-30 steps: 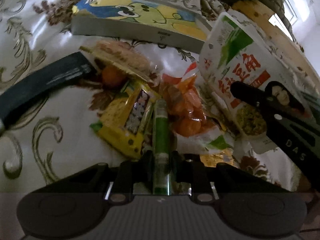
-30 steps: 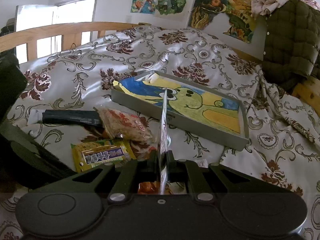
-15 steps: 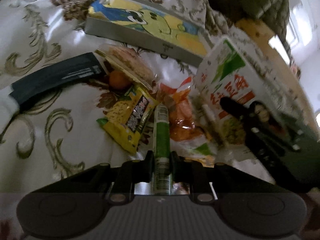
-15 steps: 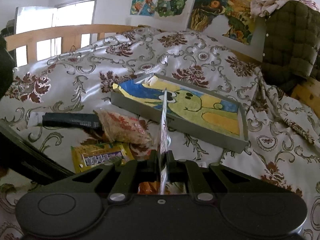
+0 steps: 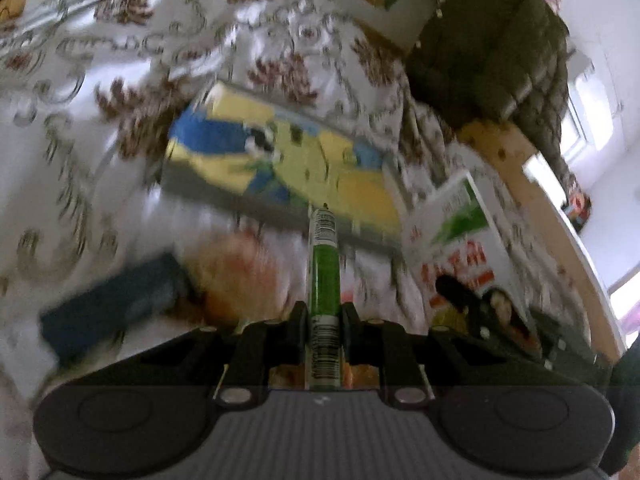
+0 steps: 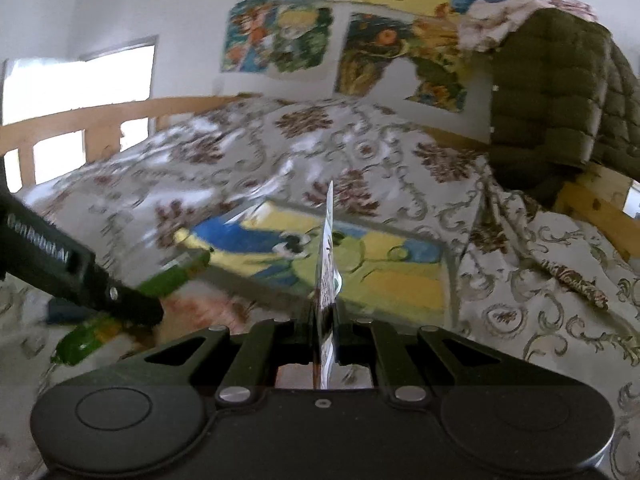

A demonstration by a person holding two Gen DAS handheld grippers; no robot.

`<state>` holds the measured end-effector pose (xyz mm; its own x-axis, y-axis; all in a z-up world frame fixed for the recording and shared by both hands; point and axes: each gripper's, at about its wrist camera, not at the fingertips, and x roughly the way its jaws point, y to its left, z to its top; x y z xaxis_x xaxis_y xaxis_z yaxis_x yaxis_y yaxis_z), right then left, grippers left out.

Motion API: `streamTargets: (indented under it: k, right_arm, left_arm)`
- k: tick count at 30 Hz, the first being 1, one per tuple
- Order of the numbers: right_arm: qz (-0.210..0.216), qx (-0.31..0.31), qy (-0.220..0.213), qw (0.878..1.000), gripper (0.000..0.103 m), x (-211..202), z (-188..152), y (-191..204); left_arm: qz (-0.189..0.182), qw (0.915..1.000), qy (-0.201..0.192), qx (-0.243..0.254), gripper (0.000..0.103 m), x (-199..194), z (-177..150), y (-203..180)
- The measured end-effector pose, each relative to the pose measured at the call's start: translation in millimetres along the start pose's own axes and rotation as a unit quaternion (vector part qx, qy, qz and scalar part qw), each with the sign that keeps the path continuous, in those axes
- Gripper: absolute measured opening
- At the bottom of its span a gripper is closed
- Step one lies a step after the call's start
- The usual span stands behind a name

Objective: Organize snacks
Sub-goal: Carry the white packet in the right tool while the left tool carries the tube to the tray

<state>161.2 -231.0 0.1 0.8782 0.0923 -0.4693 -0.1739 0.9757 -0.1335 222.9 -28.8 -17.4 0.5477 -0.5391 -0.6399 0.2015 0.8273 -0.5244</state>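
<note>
Bedspread [image 6: 400,168] with brown floral print covers the bed; posters on the wall behind, olive quilted jacket [image 6: 560,92] at right. Grey tray [image 5: 280,168] with cartoon liner sits on it. Left gripper [image 5: 324,316] clamped on a green stick pack [image 5: 323,264], pointing toward the tray. Right gripper [image 6: 325,320] clamped on a white snack pouch [image 5: 460,236], seen edge-on in its own view. Dark flat pack [image 5: 116,304] and blurred snack bag [image 5: 236,268] lie near the tray's front wall.

Snack pile [image 5: 236,276] smeared by blur, can't ID items; dark pack [image 5: 112,308] label unreadable.
</note>
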Motion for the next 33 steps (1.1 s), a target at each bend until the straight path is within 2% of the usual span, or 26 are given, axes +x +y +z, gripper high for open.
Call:
streamTargets:
  k: [6, 13, 18, 22, 29, 33]
  right_arm:
    - [-0.020, 0.041, -0.012, 0.999, 0.009, 59.5, 17.5, -31.2]
    - [-0.039, 0.077, -0.001, 0.996, 0.009, 137.7, 26.5, -62.4]
    - [-0.033, 0.116, 0.001, 0.993, 0.009, 176.7, 28.1, -77.3]
    - [-0.029, 0.107, 0.004, 0.994, 0.009, 190.9, 29.1, -76.3]
    - [-0.014, 0.105, 0.007, 0.994, 0.013, 199.1, 27.3, -71.4]
    - [0.002, 0.076, 0.018, 0.997, 0.018, 202.1, 25.5, -58.4]
  left_arm:
    - [0.005, 0.9990, -0.043, 0.014, 0.020, 50.2, 65.2, -10.9]
    - [0.004, 0.9991, -0.043, -0.002, 0.020, 134.6, 112.6, -10.9]
    - [0.021, 0.9994, -0.029, 0.002, 0.020, 181.4, 126.0, -4.2]
    - [0.029, 0.9994, -0.017, 0.006, 0.020, 203.5, 128.3, 0.6]
    - [0.037, 0.9993, -0.005, 0.006, 0.020, 215.0, 126.2, 8.6]
    - [0.046, 0.9990, -0.001, -0.002, 0.020, 213.2, 125.6, 16.1]
